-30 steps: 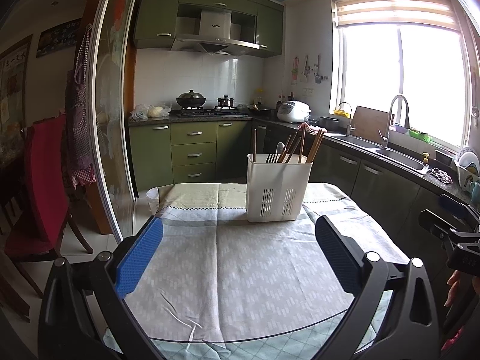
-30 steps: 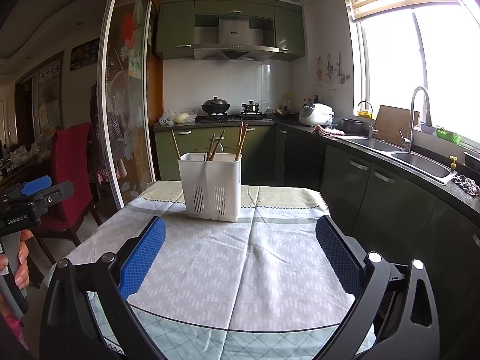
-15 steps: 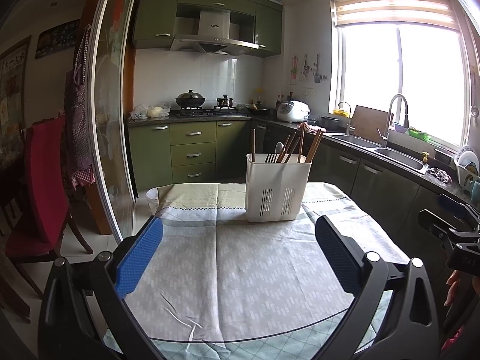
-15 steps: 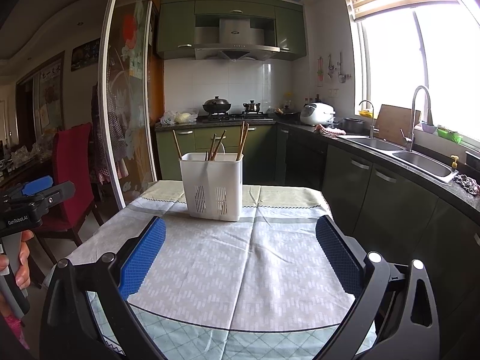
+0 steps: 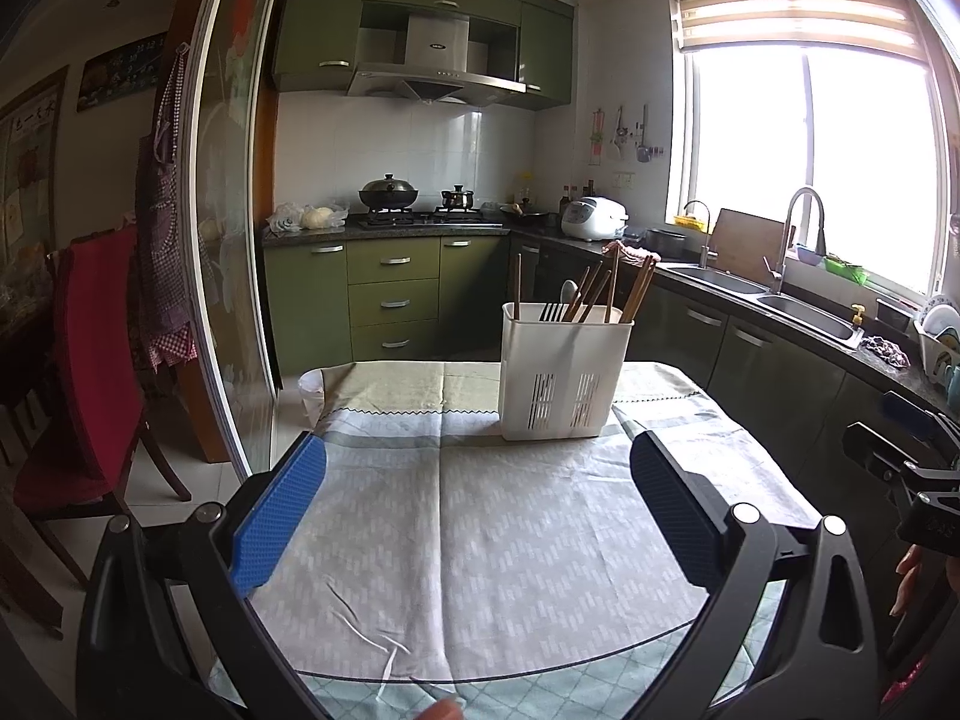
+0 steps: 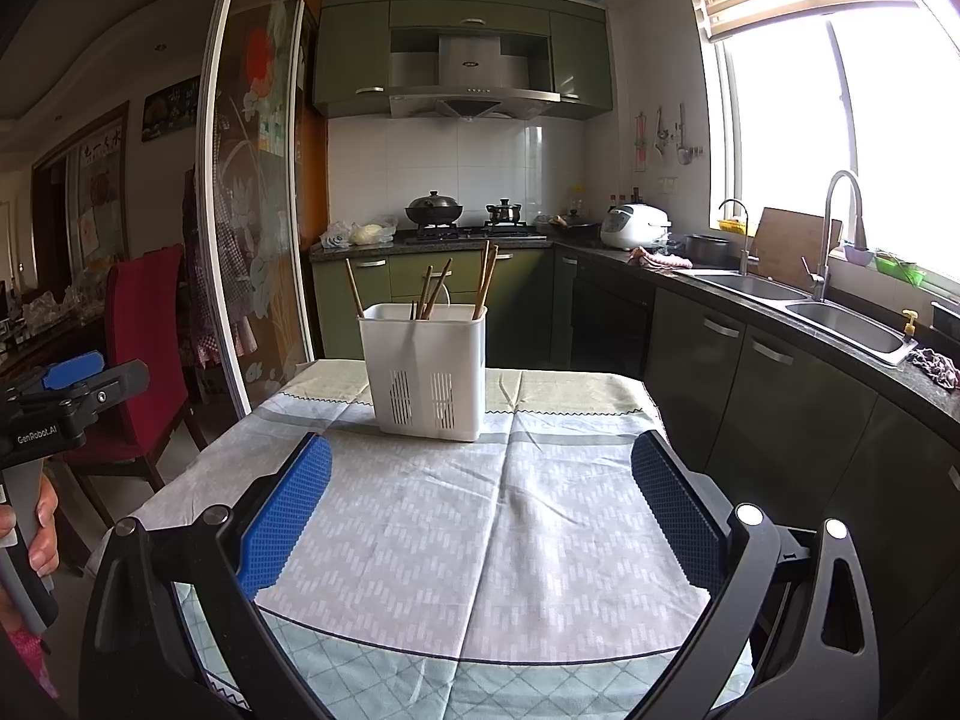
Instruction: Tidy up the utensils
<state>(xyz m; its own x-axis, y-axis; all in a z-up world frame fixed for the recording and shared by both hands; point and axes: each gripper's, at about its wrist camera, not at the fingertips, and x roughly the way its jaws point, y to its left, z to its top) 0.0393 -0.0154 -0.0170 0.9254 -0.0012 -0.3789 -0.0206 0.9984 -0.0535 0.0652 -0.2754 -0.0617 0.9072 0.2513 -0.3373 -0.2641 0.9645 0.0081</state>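
A white slotted utensil holder (image 5: 564, 372) (image 6: 425, 372) stands upright at the far end of the table. Several wooden chopsticks (image 5: 635, 294) (image 6: 485, 279), a spoon (image 5: 568, 291) and dark fork tines (image 5: 549, 313) stick out of its top. My left gripper (image 5: 477, 504) hovers open over the near half of the cloth, well short of the holder, with nothing between its blue pads. My right gripper (image 6: 480, 507) is likewise open and empty, the holder ahead and slightly left. Each gripper also shows at the edge of the other's view.
A pale patterned cloth (image 5: 480, 516) (image 6: 480, 528) covers the table. A red chair (image 5: 90, 372) and a glass sliding door (image 5: 234, 276) are on the left. Green cabinets, a stove with pots (image 5: 389, 195) and a counter with a sink (image 5: 798, 309) run behind and to the right.
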